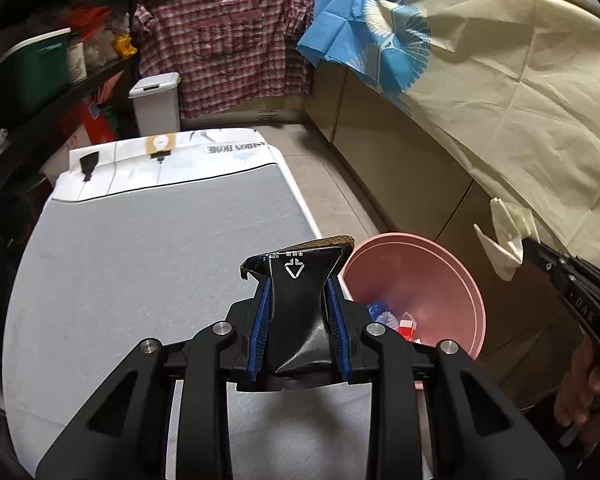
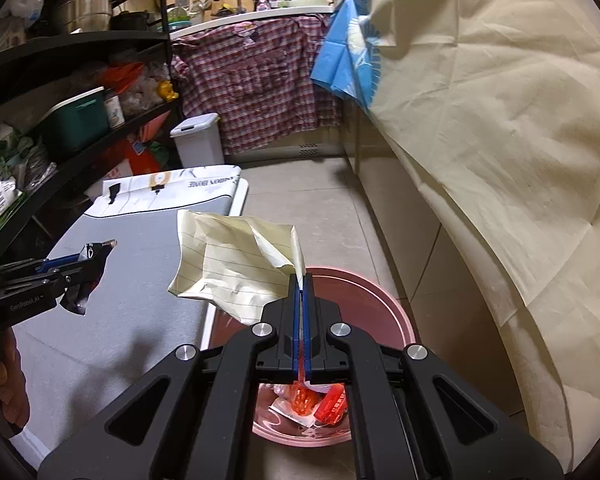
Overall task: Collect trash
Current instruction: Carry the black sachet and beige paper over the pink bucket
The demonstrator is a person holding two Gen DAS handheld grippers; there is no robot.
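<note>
Left gripper [image 1: 296, 312]: its blue-padded jaws are pressed against a black foil wrapper [image 1: 296, 280], which stands up between them, held over the near right part of the grey table [image 1: 140, 240].
Right gripper [image 2: 301, 320]: its jaws are pressed nearly together, pinching one corner of a crumpled lined paper [image 2: 236, 268], held above the pink bin [image 2: 380, 300].
Paper handling: it looks very light and soft. It flops to the left of the jaws and would likely tear or slip if pulled hard. A corner pinch seems enough.
Wrapper handling: it appears thin, slick and springy, with a gold-printed top edge. I judge that a grip across its middle, as now, holds it best.
Pink bin: it sits on the tiled floor just right of the table's near edge. Inside lie red and orange packets [image 2: 316, 400], white scraps, and something blue seen from the left wrist view.
White lidded bin [image 1: 156, 104]: it stands far off beyond the table, lid shut, contents hidden.
Task state: both pieces are in hand and not yet dropped; the paper hangs nearest the bin's mouth.
</note>
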